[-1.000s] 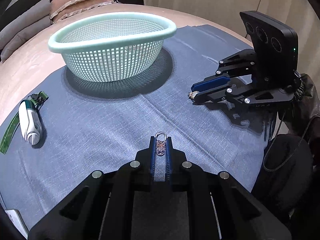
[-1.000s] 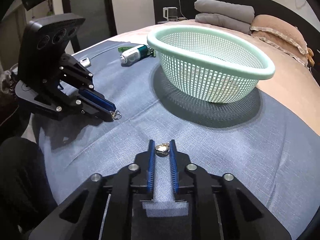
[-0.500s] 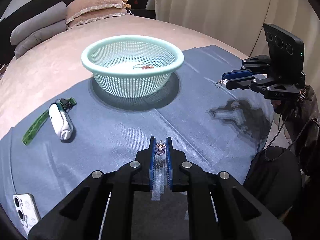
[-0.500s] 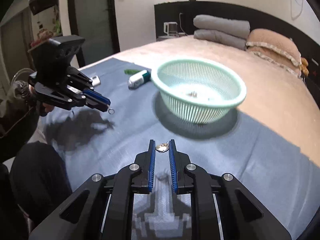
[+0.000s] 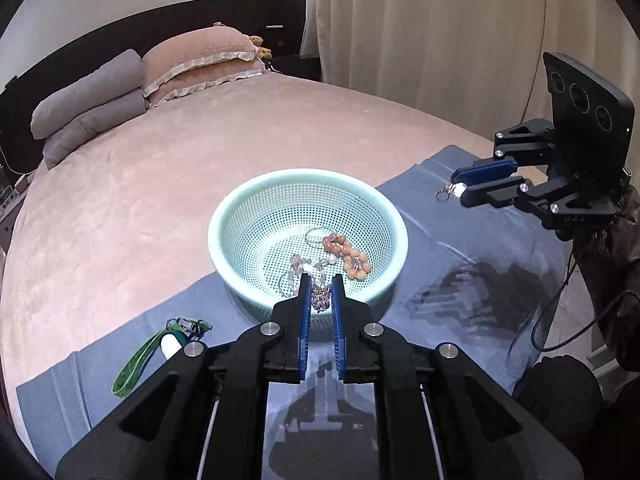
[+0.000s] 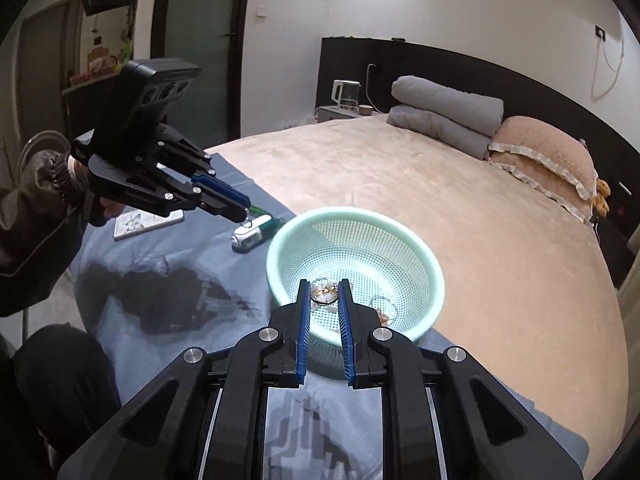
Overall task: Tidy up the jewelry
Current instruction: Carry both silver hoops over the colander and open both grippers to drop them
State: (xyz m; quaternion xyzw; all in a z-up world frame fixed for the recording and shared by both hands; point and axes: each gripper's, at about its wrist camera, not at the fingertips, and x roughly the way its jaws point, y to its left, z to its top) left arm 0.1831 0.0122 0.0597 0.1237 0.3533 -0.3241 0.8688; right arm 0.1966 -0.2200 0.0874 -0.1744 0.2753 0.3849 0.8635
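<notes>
Left wrist view: left gripper (image 5: pixel 320 294) pinching a small pink charm (image 5: pixel 321 295), now lifted off the blue cloth (image 5: pixel 460 240) to above the near rim of the mint basket (image 5: pixel 224 216). Right gripper (image 6: pixel 325 296) likewise raised, clamped on a ring pendant (image 6: pixel 324 297). Beads already in the basket; both drops look imminent.

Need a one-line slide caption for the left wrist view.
Left gripper holds a small charm above the mint basket of jewelry; right gripper carries a ringed pendant alongside.
</notes>
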